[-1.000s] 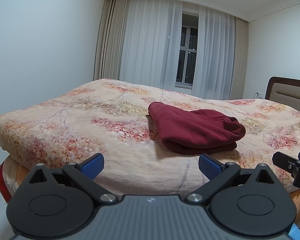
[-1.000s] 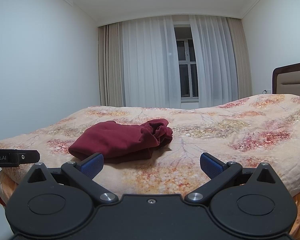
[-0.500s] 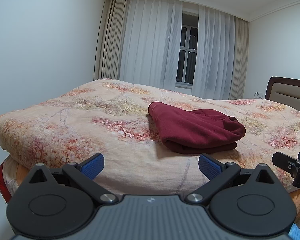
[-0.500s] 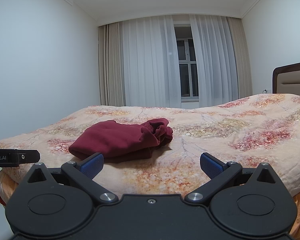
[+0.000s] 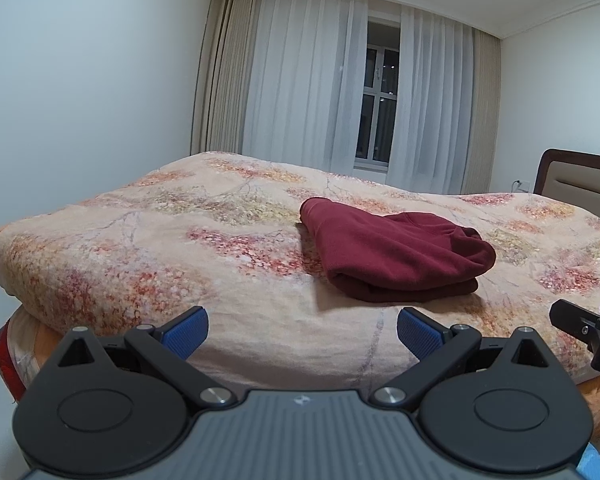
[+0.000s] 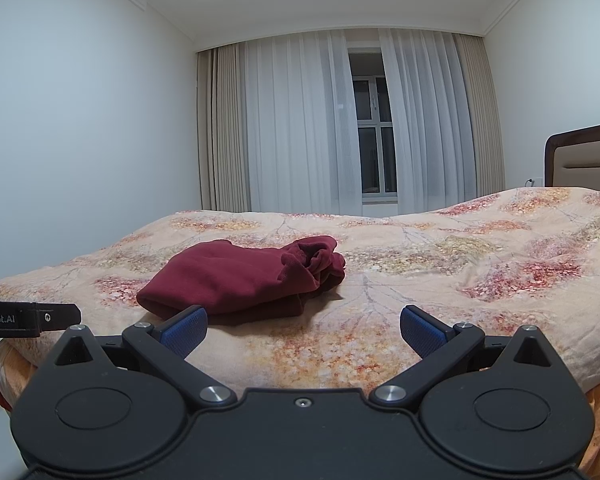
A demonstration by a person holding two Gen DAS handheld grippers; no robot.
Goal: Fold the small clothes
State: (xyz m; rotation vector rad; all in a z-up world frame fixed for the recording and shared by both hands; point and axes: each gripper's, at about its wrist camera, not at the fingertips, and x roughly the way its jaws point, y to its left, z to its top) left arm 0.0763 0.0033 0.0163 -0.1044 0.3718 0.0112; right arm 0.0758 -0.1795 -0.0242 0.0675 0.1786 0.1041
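Note:
A dark red garment (image 5: pixel 396 252) lies folded in a thick bundle on the bed, near its front edge. It also shows in the right wrist view (image 6: pixel 248 276), with bunched cuffs at its right end. My left gripper (image 5: pixel 302 330) is open and empty, held in front of the bed edge, short of the garment. My right gripper (image 6: pixel 303 330) is open and empty, also short of the bed, with the garment ahead to its left. Each gripper's tip shows at the edge of the other's view.
The bed is covered by a peach floral quilt (image 5: pixel 140 248), which also shows in the right wrist view (image 6: pixel 480 280). A brown headboard (image 6: pixel 584 160) stands at the right. Curtains and a window (image 5: pixel 376 120) are behind the bed. A white wall runs along the left.

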